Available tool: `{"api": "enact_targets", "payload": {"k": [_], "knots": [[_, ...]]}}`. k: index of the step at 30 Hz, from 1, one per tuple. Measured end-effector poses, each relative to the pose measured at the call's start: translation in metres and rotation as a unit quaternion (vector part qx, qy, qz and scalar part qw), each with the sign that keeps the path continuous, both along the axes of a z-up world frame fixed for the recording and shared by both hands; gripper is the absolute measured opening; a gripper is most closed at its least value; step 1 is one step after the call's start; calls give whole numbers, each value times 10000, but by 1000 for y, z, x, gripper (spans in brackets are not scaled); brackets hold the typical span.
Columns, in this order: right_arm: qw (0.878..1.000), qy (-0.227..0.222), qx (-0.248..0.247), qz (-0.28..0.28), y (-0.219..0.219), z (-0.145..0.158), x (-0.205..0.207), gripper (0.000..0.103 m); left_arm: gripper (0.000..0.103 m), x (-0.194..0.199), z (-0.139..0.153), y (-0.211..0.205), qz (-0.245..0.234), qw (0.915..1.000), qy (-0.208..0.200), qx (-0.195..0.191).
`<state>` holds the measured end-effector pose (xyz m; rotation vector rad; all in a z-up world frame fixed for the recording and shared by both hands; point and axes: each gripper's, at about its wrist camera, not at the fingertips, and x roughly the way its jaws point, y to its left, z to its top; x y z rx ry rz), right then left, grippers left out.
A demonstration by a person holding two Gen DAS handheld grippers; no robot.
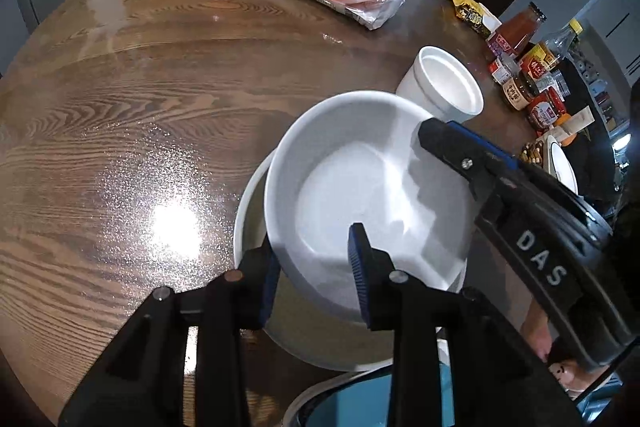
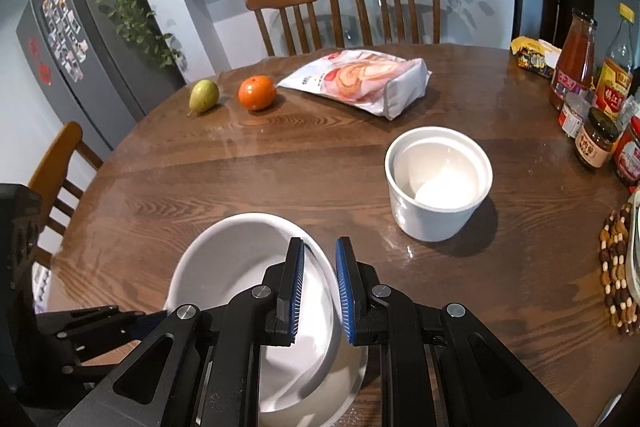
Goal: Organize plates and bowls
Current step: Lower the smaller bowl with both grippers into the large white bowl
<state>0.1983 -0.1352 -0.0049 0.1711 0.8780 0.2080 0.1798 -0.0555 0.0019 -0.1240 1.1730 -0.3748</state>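
White bowl (image 1: 360,187) sits tilted on a bigger white dish (image 1: 256,211) near my edge of the brown desk (image 1: 140,107). My right tool (image 2: 320,287) is clamped on its rim. My left tool (image 1: 316,275) has its fingers a little apart around the near rim, not pressing. A white cup (image 2: 438,183) stands just behind

The right gripper (image 1: 432,131) carries the white letters "DAS" along its black body, as seen from the left wrist view. Labels on the jars and bottles (image 2: 576,67) and print on the snack bag (image 2: 360,83) are too small to read.
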Motion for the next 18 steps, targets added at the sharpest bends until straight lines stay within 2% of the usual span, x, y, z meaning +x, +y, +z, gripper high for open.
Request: {"api": "enact_targets", "payload": {"k": [7, 18], "knots": [[9998, 123, -152, 28, 5, -5, 0, 19, 35, -3, 4, 0, -20, 10000, -45, 43], [9998, 149, -121, 81, 4, -5, -3, 19, 38, -5, 5, 0, -119, 9998, 142, 2]]}}
